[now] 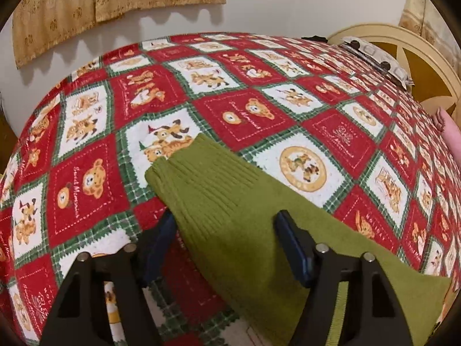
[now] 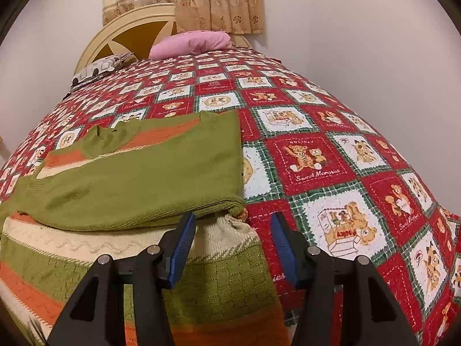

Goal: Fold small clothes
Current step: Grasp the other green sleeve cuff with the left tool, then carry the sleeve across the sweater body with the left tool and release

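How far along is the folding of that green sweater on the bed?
Partly done: one side of the sweater is already folded over its striped body. In hand: the left claw straddles the other sleeve, not visibly gripping. The right claw is open at the folded edge. Left: that sleeve, then folding the body.

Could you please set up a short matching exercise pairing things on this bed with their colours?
Things:
1. sweater sleeve
2. pillow
3. headboard
4. gripper pads

Colours:
A. cream with a brown star
B. blue
C. plain green
D. pink

Pairs: 1-C, 2-D, 3-A, 4-B
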A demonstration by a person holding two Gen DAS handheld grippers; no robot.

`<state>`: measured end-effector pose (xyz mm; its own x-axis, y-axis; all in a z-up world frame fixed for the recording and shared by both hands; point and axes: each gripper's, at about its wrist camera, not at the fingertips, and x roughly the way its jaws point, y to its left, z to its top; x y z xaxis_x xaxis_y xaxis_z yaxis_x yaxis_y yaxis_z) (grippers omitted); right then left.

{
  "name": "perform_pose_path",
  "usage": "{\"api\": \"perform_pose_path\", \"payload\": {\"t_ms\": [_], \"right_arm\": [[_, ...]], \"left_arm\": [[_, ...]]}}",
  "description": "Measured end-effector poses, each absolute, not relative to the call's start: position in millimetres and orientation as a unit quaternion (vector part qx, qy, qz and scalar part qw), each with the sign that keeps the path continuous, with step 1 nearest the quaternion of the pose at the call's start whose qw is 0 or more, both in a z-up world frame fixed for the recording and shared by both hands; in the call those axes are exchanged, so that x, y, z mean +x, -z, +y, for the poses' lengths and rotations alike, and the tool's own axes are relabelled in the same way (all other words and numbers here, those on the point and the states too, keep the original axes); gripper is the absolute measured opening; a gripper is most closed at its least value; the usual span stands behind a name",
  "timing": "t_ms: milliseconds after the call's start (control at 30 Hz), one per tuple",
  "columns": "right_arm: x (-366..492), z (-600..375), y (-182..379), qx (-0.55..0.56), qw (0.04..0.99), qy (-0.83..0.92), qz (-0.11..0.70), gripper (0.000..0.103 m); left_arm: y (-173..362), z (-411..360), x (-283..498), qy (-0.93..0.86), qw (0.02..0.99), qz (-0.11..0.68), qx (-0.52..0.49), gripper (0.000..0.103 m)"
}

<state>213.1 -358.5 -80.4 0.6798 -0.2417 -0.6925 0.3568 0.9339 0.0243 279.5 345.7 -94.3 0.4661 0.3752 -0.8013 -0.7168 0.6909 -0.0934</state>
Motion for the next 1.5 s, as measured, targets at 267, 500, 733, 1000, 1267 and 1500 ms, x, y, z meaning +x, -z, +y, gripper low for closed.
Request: {"api": "perform_pose_path", "payload": {"t_ms": [267, 500, 733, 1000, 1267, 1500], "right_arm": [[211, -360, 80, 0.081, 0.913, 0.165, 0.364, 0.055], [209, -360, 80, 0.082, 0.914, 0.164, 0.362, 0.055], [207, -360, 80, 0.082, 0.914, 0.166, 0.36, 0.055], [206, -359, 80, 0.082, 0.915, 0.165, 0.358, 0.055], [203, -358, 79, 0.087, 0.916, 0.161, 0.356, 0.055], [203, -357, 79, 0.087, 0.916, 0.161, 0.356, 0.055]], "left_arm": [[91, 350, 284, -0.307, 0.839, 0.391, -0.219, 0.016], [70, 330, 281, -0.302, 0.857, 0.366, -0.201, 0.012], [9, 231, 279, -0.212, 0.922, 0.304, -0.115, 0.012], [-23, 70, 269, -0.05, 0.962, 0.266, -0.023, 0.009], [26, -33, 266, 0.034, 0.945, 0.323, 0.039, 0.009], [65, -55, 271, 0.045, 0.918, 0.389, 0.061, 0.009]]}}
